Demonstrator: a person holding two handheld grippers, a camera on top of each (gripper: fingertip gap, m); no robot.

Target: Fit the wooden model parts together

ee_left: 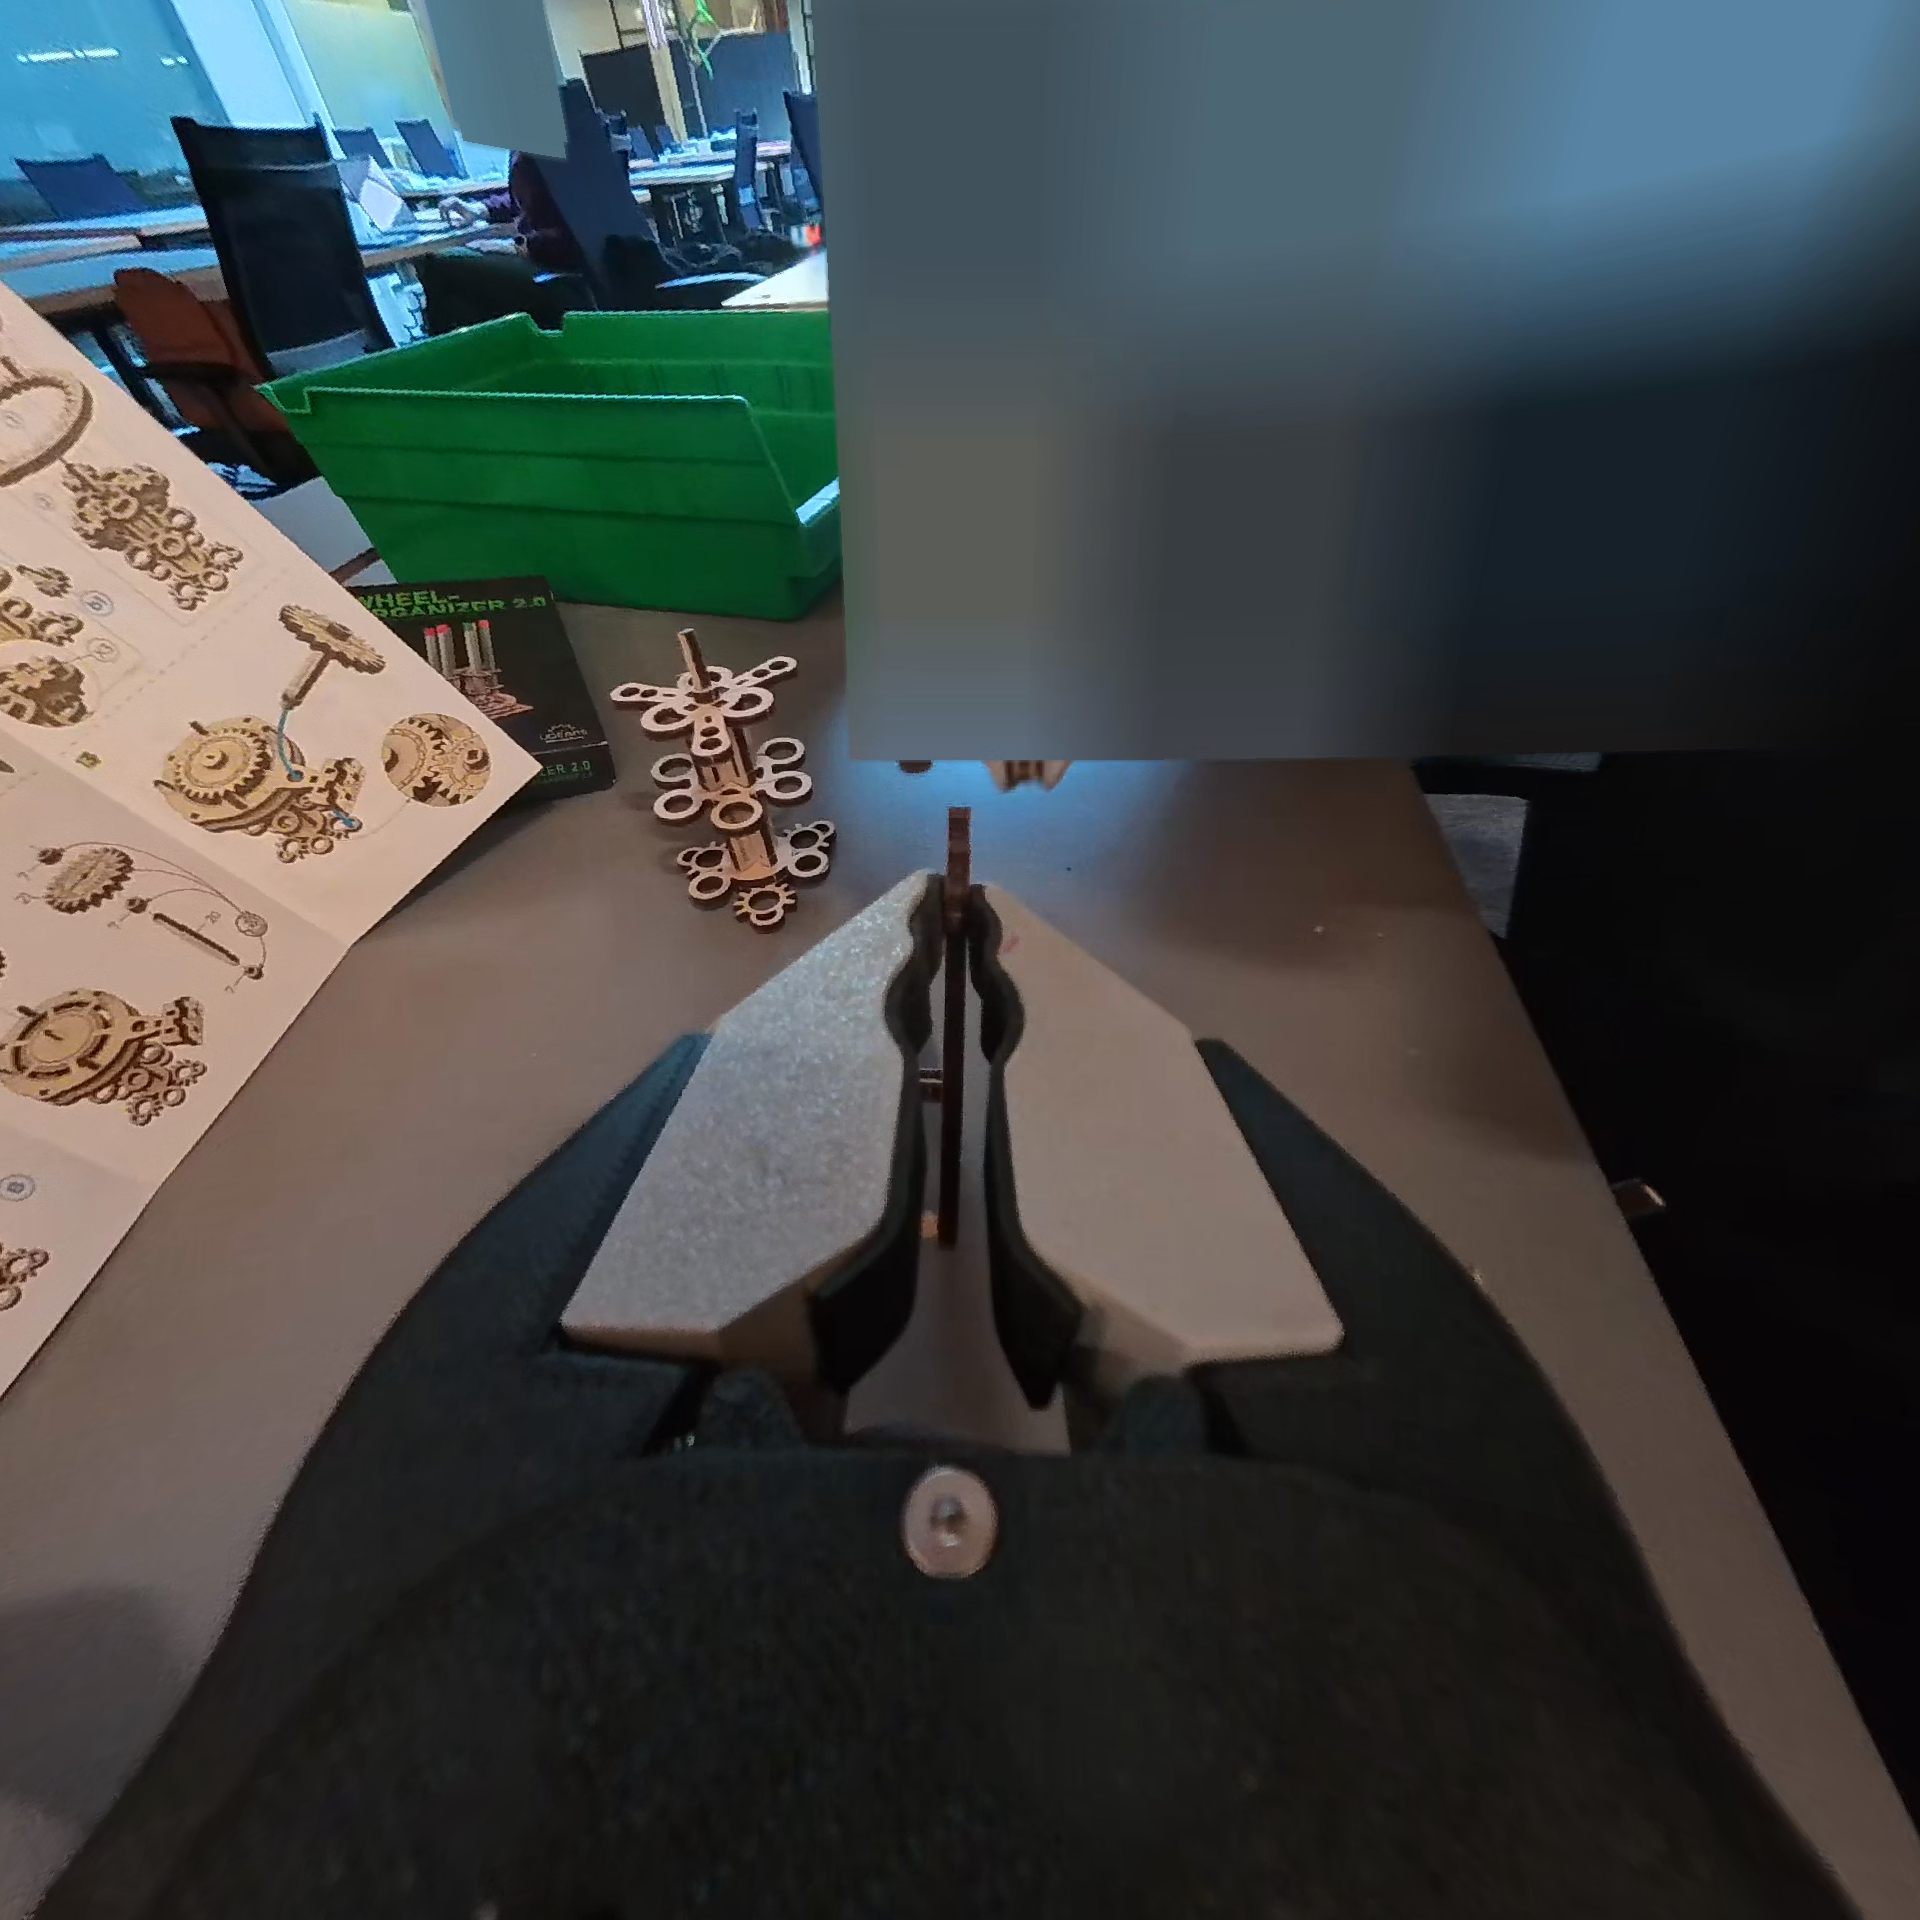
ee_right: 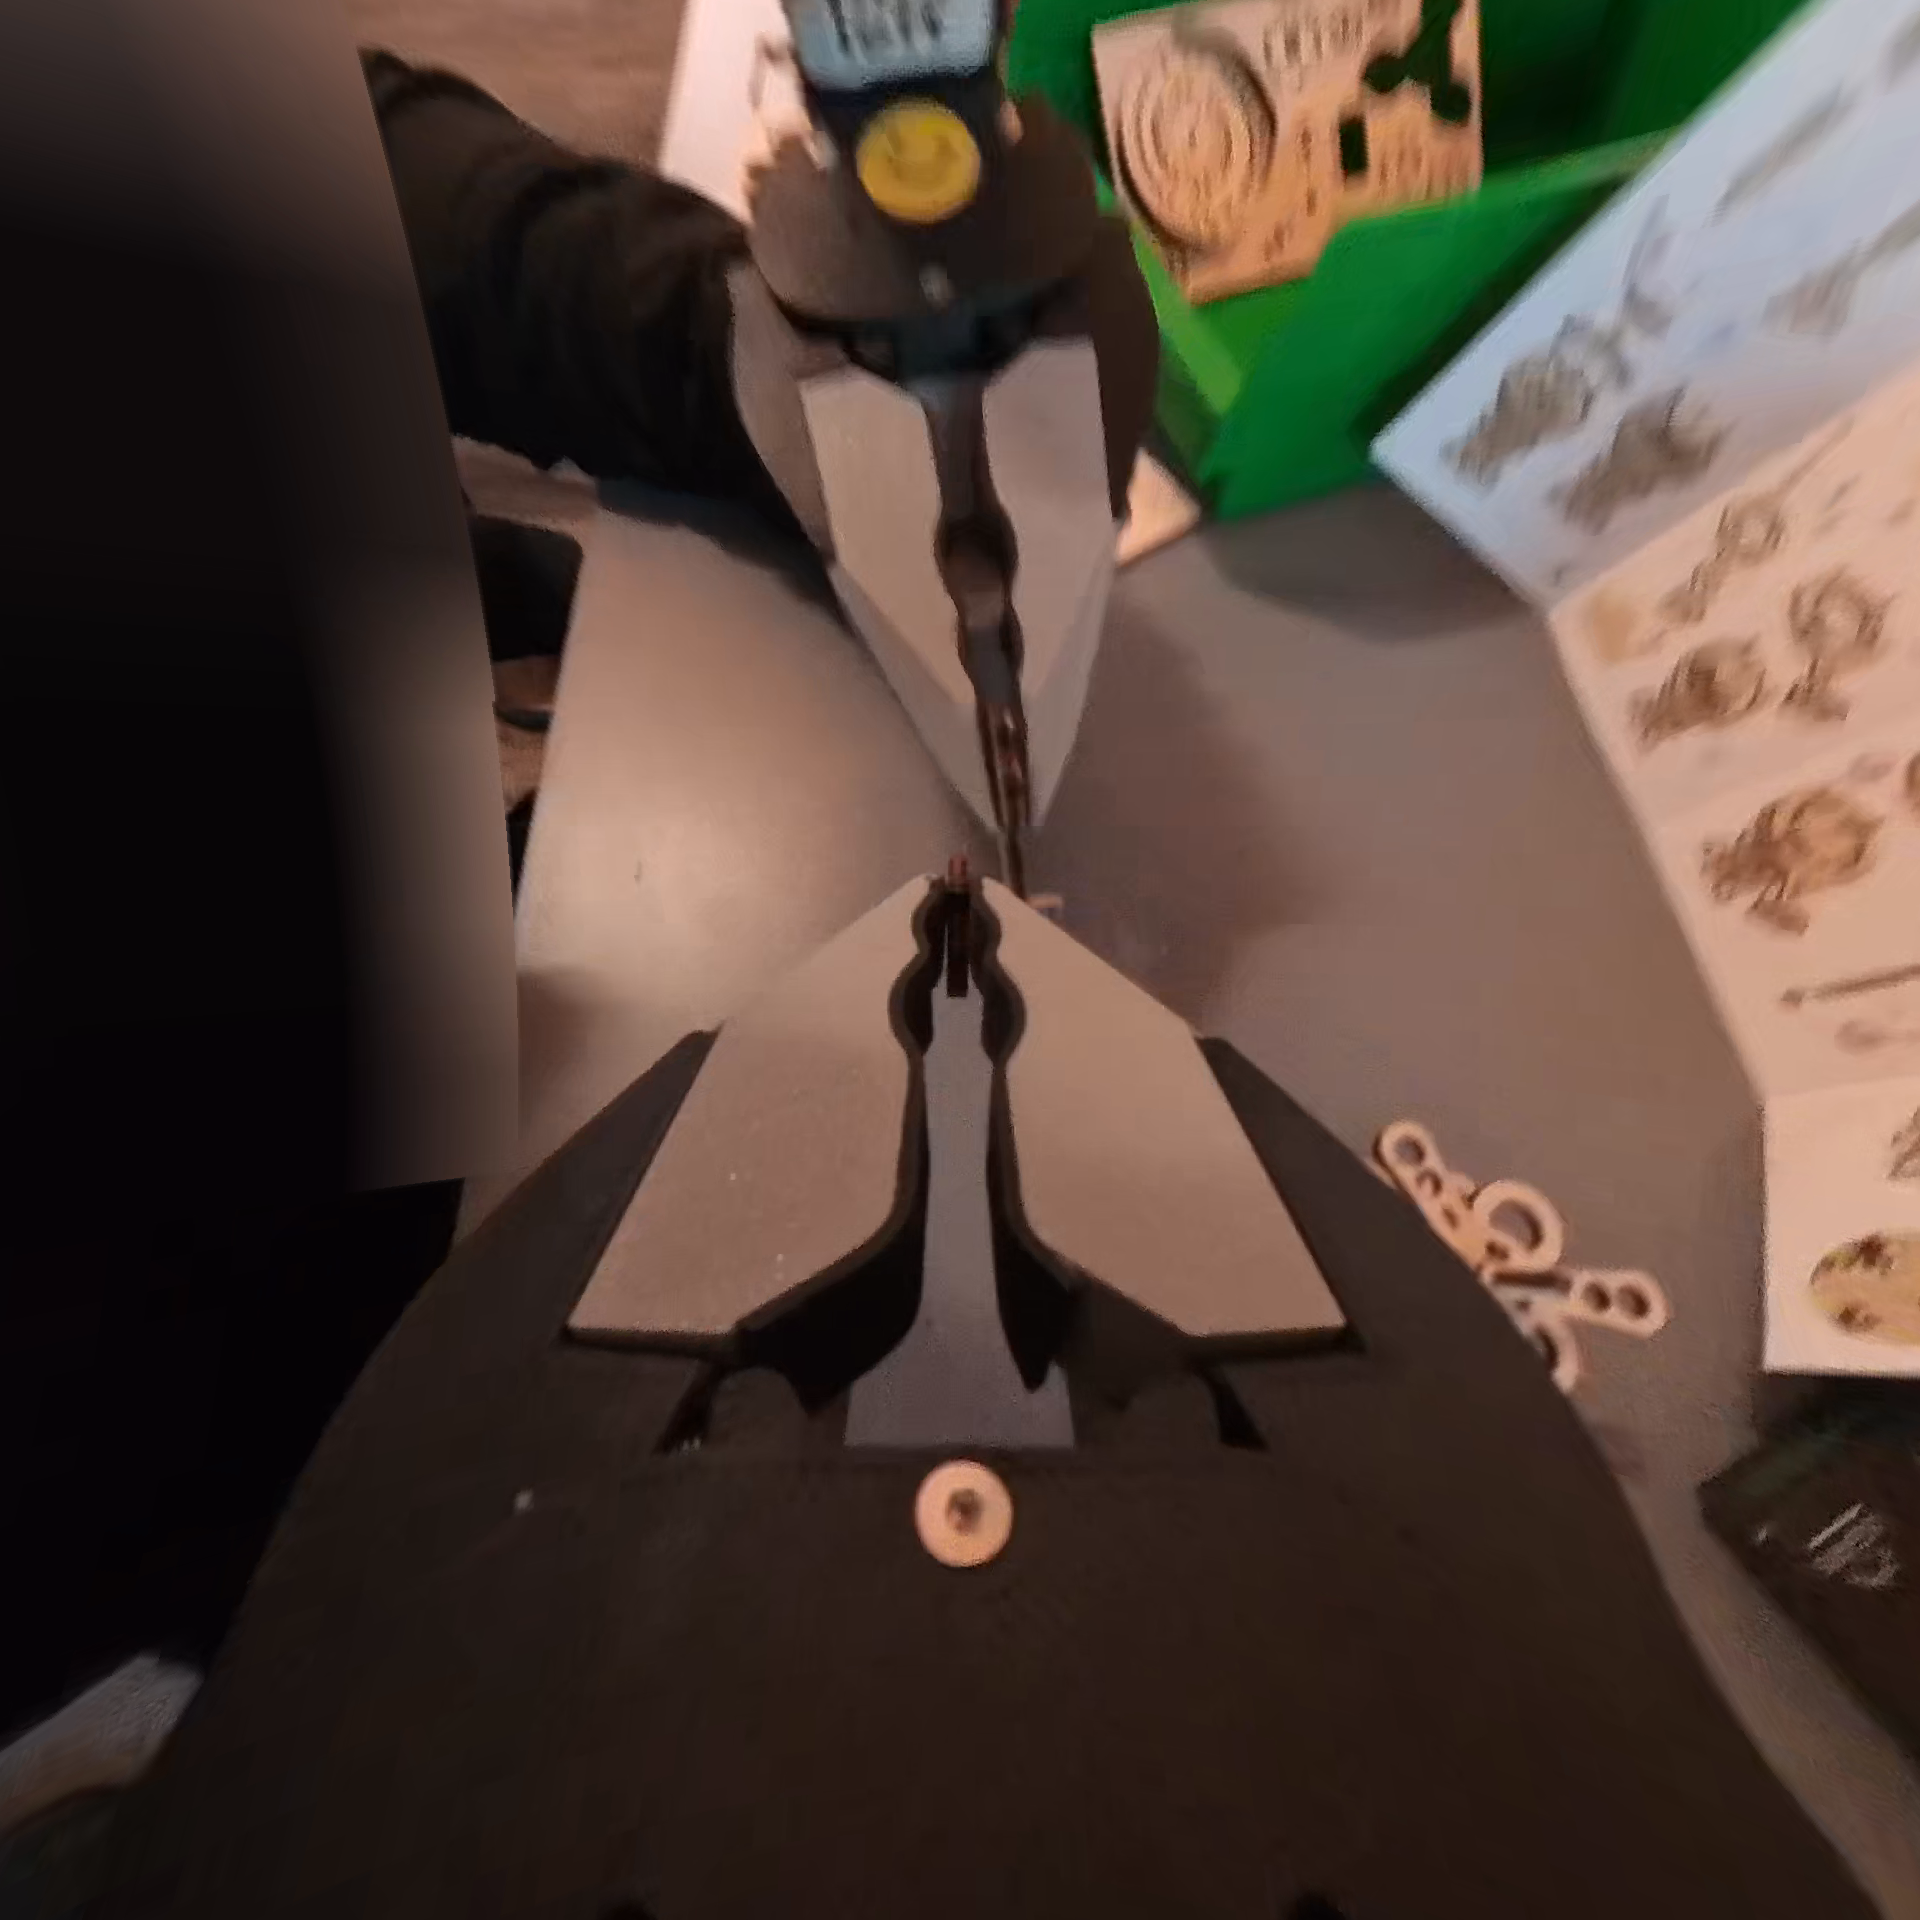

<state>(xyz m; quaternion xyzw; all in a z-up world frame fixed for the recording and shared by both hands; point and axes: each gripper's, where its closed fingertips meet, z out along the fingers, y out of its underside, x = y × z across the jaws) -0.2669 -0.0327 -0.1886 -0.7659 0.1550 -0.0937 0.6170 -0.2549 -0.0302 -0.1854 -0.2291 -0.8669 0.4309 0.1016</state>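
Observation:
My left gripper [ee_left: 957,896] is shut on a thin flat wooden part [ee_left: 956,1029] held on edge, its dark top sticking out past the fingertips. My right gripper [ee_right: 958,891] is shut on a small wooden piece [ee_right: 957,940] at its tips. In the right wrist view the left gripper [ee_right: 1013,821] points toward me, its wooden part [ee_right: 1003,743] nearly touching my right fingertips. A partly built wooden tower of ringed plates [ee_left: 732,779] lies on the grey table [ee_left: 1195,935] to the left; it shows blurred in the right wrist view [ee_right: 1496,1247].
A green plastic bin [ee_left: 582,457] stands at the back; it holds a punched wooden sheet [ee_right: 1288,135]. An instruction sheet [ee_left: 156,779] lies at the left, with a dark box [ee_left: 499,675] beside it. The table edge runs along the right. The tips of both grippers are at nearly the same place.

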